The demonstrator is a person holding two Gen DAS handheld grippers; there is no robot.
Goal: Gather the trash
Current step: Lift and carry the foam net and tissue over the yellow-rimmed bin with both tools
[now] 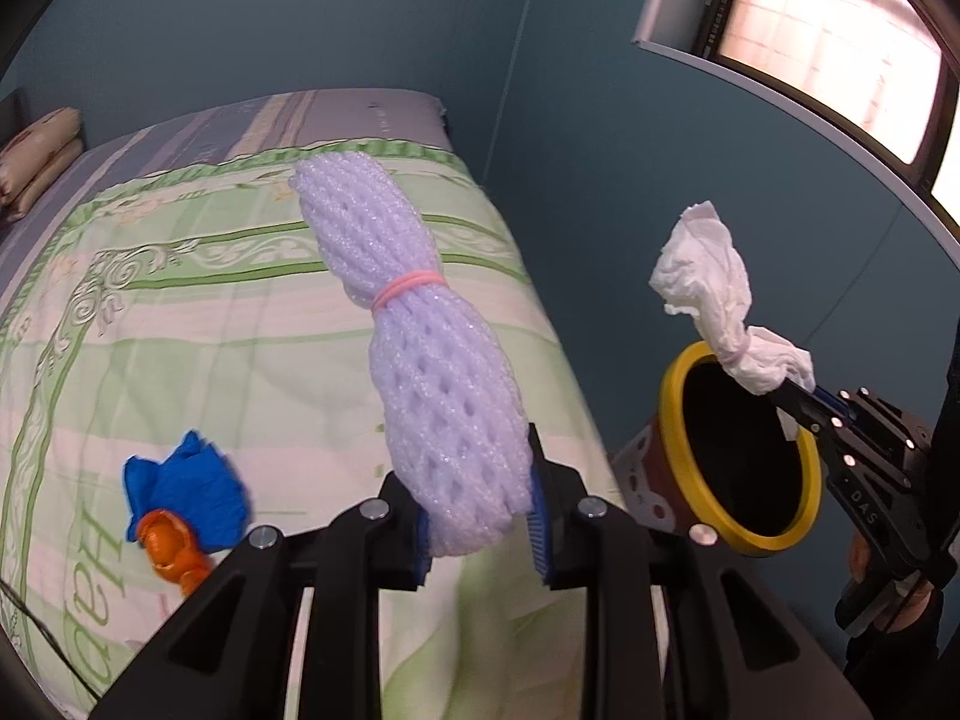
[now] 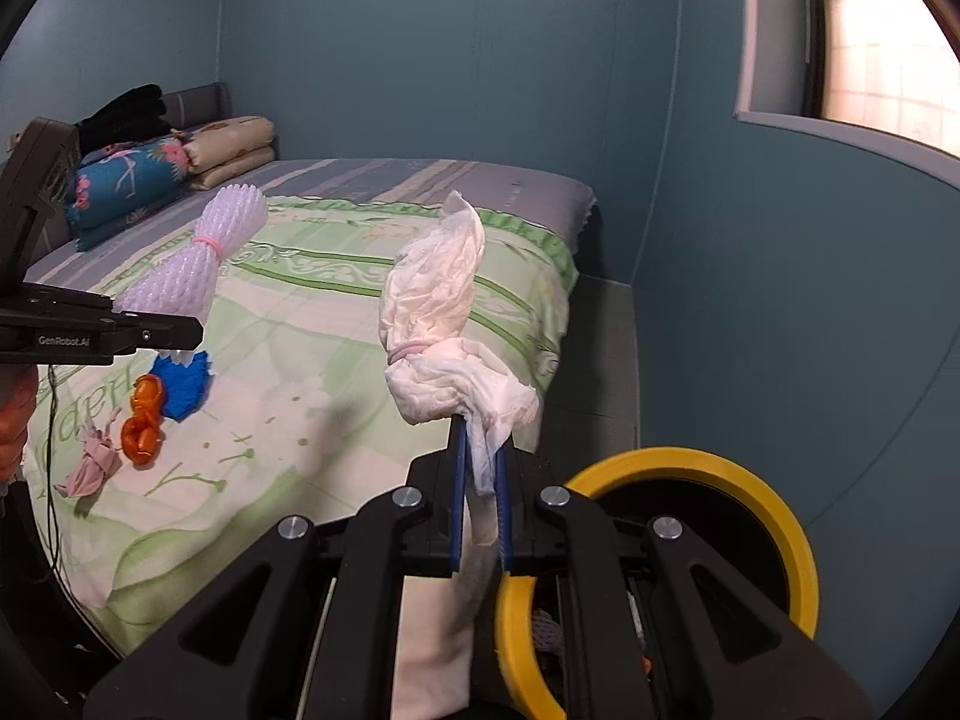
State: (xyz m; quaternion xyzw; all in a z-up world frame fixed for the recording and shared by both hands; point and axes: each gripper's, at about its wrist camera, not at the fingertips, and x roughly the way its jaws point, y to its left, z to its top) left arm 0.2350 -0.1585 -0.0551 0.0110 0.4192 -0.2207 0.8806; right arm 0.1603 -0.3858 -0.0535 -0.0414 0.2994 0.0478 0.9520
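My left gripper (image 1: pixel 480 516) is shut on a white foam net bundle (image 1: pixel 420 324) tied with a pink band, held above the bed; it also shows in the right wrist view (image 2: pixel 192 264). My right gripper (image 2: pixel 480 480) is shut on a crumpled white tissue wad (image 2: pixel 438 312) tied with a band, held over the yellow-rimmed trash bin (image 2: pixel 780 516). In the left wrist view the tissue wad (image 1: pixel 714 288) hangs above the bin (image 1: pixel 678 420). On the bed lie a blue crumpled piece (image 2: pixel 183 384), an orange peel (image 2: pixel 144 420) and a pinkish scrap (image 2: pixel 93 468).
The bed with a green patterned quilt (image 2: pixel 336 324) fills the left and middle. Folded pillows and bedding (image 2: pixel 138 174) lie at its head. Teal walls surround it, with a window (image 1: pixel 840 48) at upper right. The bin stands on the floor beside the bed's right edge.
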